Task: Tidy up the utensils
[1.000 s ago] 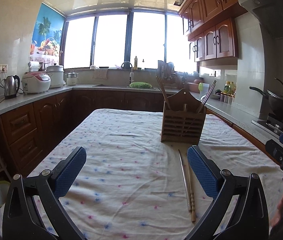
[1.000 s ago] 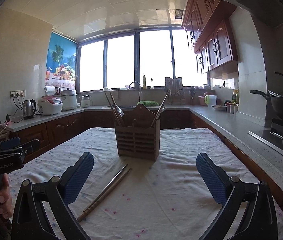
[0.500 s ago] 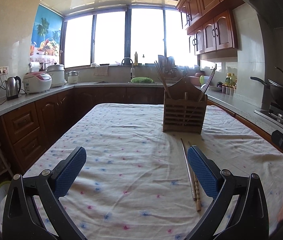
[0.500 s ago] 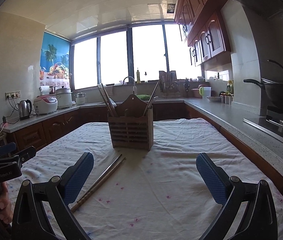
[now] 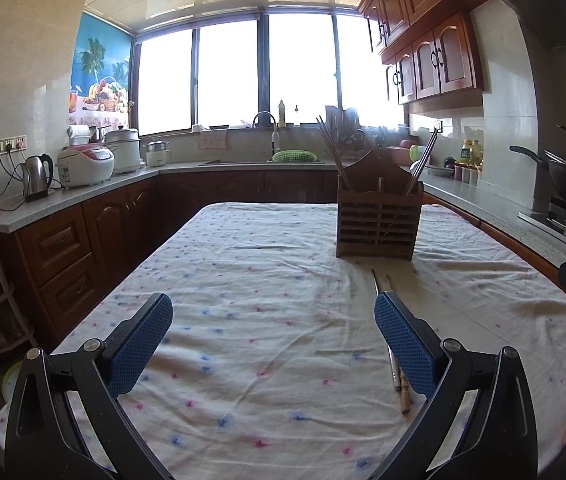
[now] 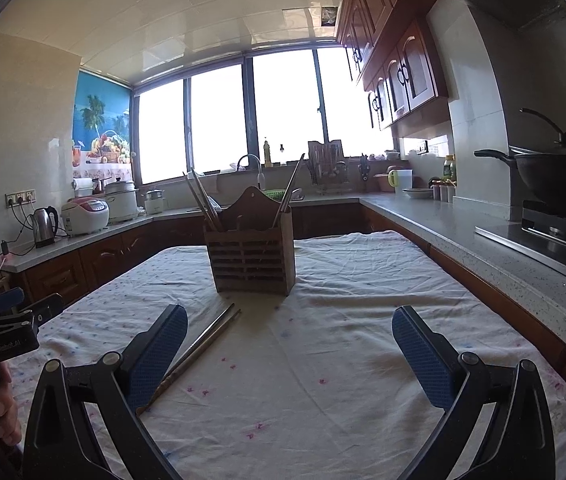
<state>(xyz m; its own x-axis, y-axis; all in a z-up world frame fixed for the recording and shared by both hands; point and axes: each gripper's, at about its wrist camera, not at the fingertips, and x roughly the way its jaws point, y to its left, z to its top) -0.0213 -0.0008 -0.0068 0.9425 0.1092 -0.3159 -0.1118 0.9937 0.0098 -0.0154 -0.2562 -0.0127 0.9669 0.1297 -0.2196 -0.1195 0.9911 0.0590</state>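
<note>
While the chopsticks (image 6: pixel 199 350) lie loose on the tablecloth (image 6: pixel 323 360), long axis running toward the wooden holder (image 6: pixel 251 254) just beyond their tips, they pass beside the right gripper's (image 6: pixel 289 354) left finger and the left gripper's (image 5: pixel 273 340) right finger. Both grippers hang spread, empty. Nothing blocks either.

The holder (image 6: pixel 251 254) at frame centre is dark slatted wood, matt. Before it lie two chopsticks (image 6: pixel 199 350), one of dull grey metal and one of pale wood. The cloth (image 6: pixel 323 360) is soft, creased cotton. The pads (image 6: pixel 157 350) are blue, dimpled rubber on glossy black plastic arms.
</note>
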